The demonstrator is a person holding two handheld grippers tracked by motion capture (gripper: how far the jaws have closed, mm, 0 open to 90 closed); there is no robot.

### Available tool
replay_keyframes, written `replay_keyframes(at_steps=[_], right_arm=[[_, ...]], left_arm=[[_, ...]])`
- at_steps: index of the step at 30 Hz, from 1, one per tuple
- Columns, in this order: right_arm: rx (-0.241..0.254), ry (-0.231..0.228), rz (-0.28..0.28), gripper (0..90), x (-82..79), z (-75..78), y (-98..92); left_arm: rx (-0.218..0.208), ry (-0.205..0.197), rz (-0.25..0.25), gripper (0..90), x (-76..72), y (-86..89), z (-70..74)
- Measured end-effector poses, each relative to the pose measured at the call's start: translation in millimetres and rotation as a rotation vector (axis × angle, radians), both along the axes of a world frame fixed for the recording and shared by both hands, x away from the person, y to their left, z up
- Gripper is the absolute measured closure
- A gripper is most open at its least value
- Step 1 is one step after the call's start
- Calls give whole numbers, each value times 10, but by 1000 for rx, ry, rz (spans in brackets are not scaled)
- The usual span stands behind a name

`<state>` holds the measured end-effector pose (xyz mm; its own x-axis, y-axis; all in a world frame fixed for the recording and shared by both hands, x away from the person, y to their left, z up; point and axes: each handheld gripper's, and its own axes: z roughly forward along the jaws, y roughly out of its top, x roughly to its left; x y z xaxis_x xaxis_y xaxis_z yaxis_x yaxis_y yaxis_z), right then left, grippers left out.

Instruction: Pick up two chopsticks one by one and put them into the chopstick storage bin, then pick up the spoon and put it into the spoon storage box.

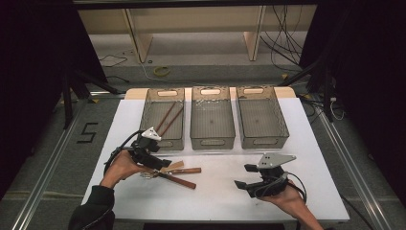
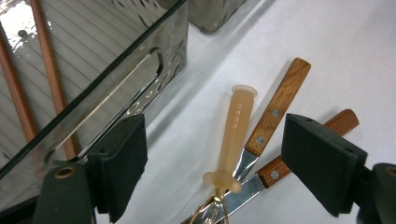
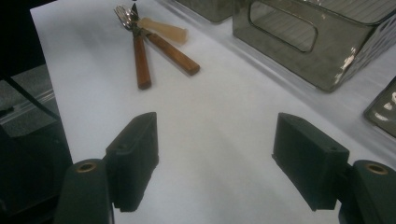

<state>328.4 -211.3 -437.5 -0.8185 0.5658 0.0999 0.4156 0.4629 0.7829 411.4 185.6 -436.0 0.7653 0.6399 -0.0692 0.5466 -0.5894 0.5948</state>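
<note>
The left gripper (image 1: 160, 163) hung just above the heap of cutlery (image 1: 174, 173) on the white table (image 1: 268, 196) in front of the left bin (image 1: 163, 117), its jaws spread apart with nothing between them, probably lined up to pick out one piece. The pale plastic handle (image 2: 236, 135) and two wooden handles (image 2: 275, 109) fanned away from it, long axes running from the crossed metal ends toward the table's right. The right gripper (image 1: 242, 184) waited well apart, jaws apart and empty.

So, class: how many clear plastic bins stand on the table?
3, in a row along the table's far side: left bin holding chopsticks, middle bin, right bin. None seems hidden.
</note>
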Motion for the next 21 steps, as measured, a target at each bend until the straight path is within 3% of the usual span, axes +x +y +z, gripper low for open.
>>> replay_keyframes(at_steps=[10,21], right_arm=[[31,6,-29,313,-3,-5,-68],[34,11,-37,311,-35,-13,-88]], left_arm=[[64,16,-20,225,10,-49,-45],[103,24,-30,223,36,-78,-109]])
